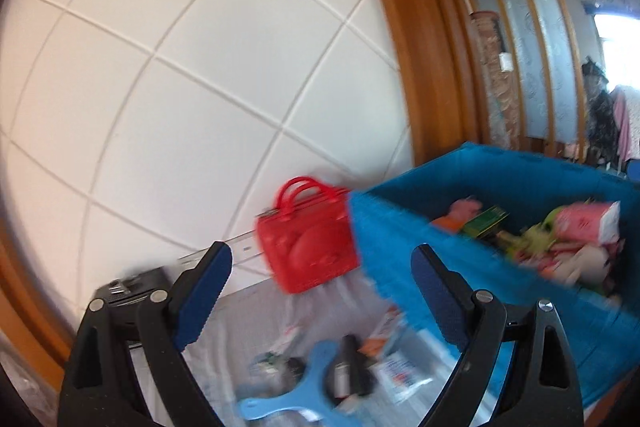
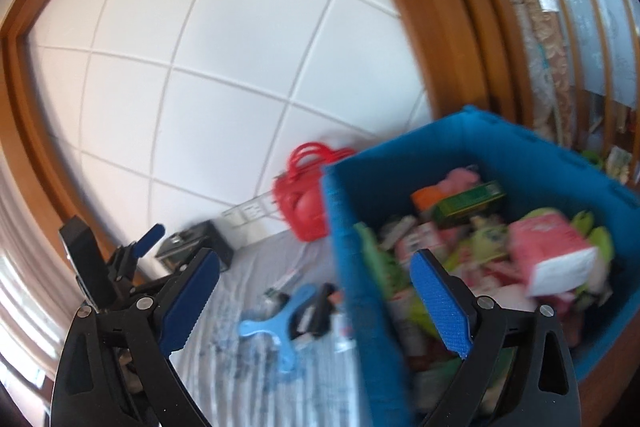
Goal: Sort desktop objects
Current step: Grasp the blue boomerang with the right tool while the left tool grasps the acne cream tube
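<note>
A blue fabric bin (image 1: 392, 227) (image 2: 360, 227) stands on the right, filled with several toys and packets, among them a pink pack (image 2: 548, 247) and a green box (image 2: 468, 205). Loose items lie on the cloth-covered desk beside it: a light blue three-armed piece (image 1: 288, 399) (image 2: 276, 327), a dark object (image 1: 348, 367) (image 2: 316, 311) and small packets (image 1: 400, 371). My left gripper (image 1: 320, 291) is open and empty above them; it also shows in the right wrist view (image 2: 132, 255). My right gripper (image 2: 316, 303) is open and empty over the bin's near-left corner.
A red toy handbag (image 1: 308, 251) (image 2: 304, 195) stands against the white tiled wall (image 1: 180, 67) left of the bin. A black box (image 1: 128, 287) (image 2: 192, 243) sits at the desk's back left. Wooden frames (image 1: 420, 47) border the wall.
</note>
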A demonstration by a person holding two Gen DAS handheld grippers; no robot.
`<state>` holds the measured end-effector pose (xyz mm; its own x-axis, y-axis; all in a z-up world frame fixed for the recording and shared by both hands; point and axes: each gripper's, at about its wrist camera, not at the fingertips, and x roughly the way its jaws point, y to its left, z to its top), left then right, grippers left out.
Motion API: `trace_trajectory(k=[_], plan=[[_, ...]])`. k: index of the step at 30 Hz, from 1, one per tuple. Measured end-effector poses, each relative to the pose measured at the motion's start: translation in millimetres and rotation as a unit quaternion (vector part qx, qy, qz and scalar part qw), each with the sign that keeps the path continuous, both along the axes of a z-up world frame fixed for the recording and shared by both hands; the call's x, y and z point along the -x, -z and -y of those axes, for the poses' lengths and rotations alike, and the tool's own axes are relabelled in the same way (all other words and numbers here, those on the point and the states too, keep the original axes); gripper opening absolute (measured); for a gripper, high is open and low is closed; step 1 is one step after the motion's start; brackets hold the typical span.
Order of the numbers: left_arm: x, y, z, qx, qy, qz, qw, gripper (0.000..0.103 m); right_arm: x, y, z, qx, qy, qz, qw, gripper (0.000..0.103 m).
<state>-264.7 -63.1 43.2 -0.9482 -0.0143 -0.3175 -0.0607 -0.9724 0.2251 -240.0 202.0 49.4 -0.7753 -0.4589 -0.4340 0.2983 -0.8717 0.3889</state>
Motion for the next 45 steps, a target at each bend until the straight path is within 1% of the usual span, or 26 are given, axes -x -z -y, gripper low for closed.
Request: trace_trajectory(k=[3, 5, 7, 11, 13, 16, 18, 20, 22, 24, 26, 28, 29, 30, 31, 32, 33, 34, 35, 38, 39, 40, 41, 43, 45], plan=[[-8.6, 11.3, 53.7, 0.013, -0.028, 0.008, 0.9995, 0.092, 6.5, 12.2, 42.5, 0.001, -0.018, 0.009, 1.000, 0.099], [-12.0, 18.4, 80.5, 0.017, -0.040, 0.010, 0.9990, 0.092, 15.4, 25.5, 69.8, 0.003, -0.036, 0.018, 0.999, 0.099], [-12.2, 27.4, 103.6, 0.021, -0.057, 0.015, 0.9980, 0.092, 25.5, 39.5, 90.4, -0.007, -0.044, 0.032, 0.998, 0.099], [-3.8, 44.0, 132.0, 0.017, -0.070, 0.027, 0.9970, 0.092, 51.3, 75.9, 128.6, -0.039, -0.060, 0.071, 0.995, 0.099], [2.6, 55.9, 144.3, 0.007, -0.075, 0.037, 0.9965, 0.092, 69.6, 97.0, 147.7, -0.064, -0.074, 0.088, 0.991, 0.099], [20.6, 77.2, 154.1, -0.009, -0.075, 0.060, 0.9953, 0.092, 94.5, 131.6, 172.6, -0.098, -0.084, 0.113, 0.985, 0.098], [33.9, 92.6, 158.6, -0.009, -0.080, 0.070, 0.9943, 0.092, 112.9, 161.3, 185.2, -0.105, -0.092, 0.144, 0.980, 0.098], [46.5, 105.8, 164.7, -0.022, -0.076, 0.082, 0.9934, 0.092, 130.9, 195.3, 201.6, -0.119, -0.117, 0.175, 0.970, 0.096], [59.8, 117.7, 169.2, -0.030, -0.074, 0.096, 0.9922, 0.092, 143.8, 226.4, 218.3, -0.137, -0.145, 0.193, 0.961, 0.094], [69.1, 131.4, 174.3, -0.031, -0.070, 0.107, 0.9912, 0.092, 152.9, 259.0, 239.7, -0.160, -0.184, 0.199, 0.949, 0.094], [77.3, 145.3, 178.9, -0.031, -0.065, 0.117, 0.9905, 0.092, 155.6, 291.8, 263.2, -0.209, -0.218, 0.193, 0.934, 0.092], [90.0, 163.7, 183.1, -0.031, -0.056, 0.132, 0.9892, 0.092, 155.7, 318.8, 281.3, -0.254, -0.238, 0.184, 0.919, 0.084], [96.5, 172.7, 184.3, -0.030, -0.053, 0.142, 0.9880, 0.092, 157.5, 335.0, 289.9, -0.277, -0.245, 0.185, 0.911, 0.082], [104.3, 183.2, 185.0, -0.026, -0.055, 0.154, 0.9862, 0.092, 160.3, 349.1, 296.1, -0.293, -0.248, 0.188, 0.904, 0.079], [110.7, 191.9, 186.0, -0.024, -0.055, 0.164, 0.9846, 0.092, 163.3, 360.5, 299.7, -0.303, -0.249, 0.194, 0.899, 0.073], [116.0, 199.2, 186.6, -0.025, -0.051, 0.172, 0.9834, 0.092, 166.8, 372.2, 302.5, -0.311, -0.251, 0.206, 0.893, 0.070], [120.8, 206.1, 187.3, -0.027, -0.048, 0.178, 0.9824, 0.092, 168.2, 379.0, 304.0, -0.314, -0.253, 0.212, 0.890, 0.070], [124.8, 211.7, 188.4, -0.029, -0.046, 0.183, 0.9817, 0.092, 166.2, 378.2, 304.8, -0.322, -0.252, 0.195, 0.892, 0.069], [128.3, 216.1, 189.4, -0.031, -0.043, 0.187, 0.9809, 0.092, 166.2, 381.3, 307.5, -0.334, -0.257, 0.201, 0.884, 0.068], [139.1, 226.3, 193.5, -0.039, -0.041, 0.197, 0.9787, 0.092, 165.7, 393.6, 308.8, -0.348, -0.263, 0.227, 0.871, 0.068], [142.5, 229.3, 195.2, -0.043, -0.039, 0.200, 0.9781, 0.092, 164.1, 395.2, 308.7, -0.349, -0.262, 0.222, 0.872, 0.060], [145.5, 231.9, 196.3, -0.044, -0.037, 0.203, 0.9775, 0.092, 163.0, 394.2, 307.6, -0.344, -0.261, 0.216, 0.876, 0.042], [148.9, 235.0, 196.9, -0.044, -0.033, 0.206, 0.9771, 0.092, 163.3, 392.1, 304.9, -0.335, -0.258, 0.217, 0.880, 0.036], [159.3, 242.9, 196.3, -0.036, -0.015, 0.214, 0.9760, 0.092, 163.3, 388.2, 298.2, -0.317, -0.257, 0.227, 0.884, 0.036], [176.1, 253.1, 194.0, -0.020, 0.001, 0.222, 0.9749, 0.092, 157.4, 382.0, 288.2, -0.301, -0.259, 0.229, 0.889, 0.036]])
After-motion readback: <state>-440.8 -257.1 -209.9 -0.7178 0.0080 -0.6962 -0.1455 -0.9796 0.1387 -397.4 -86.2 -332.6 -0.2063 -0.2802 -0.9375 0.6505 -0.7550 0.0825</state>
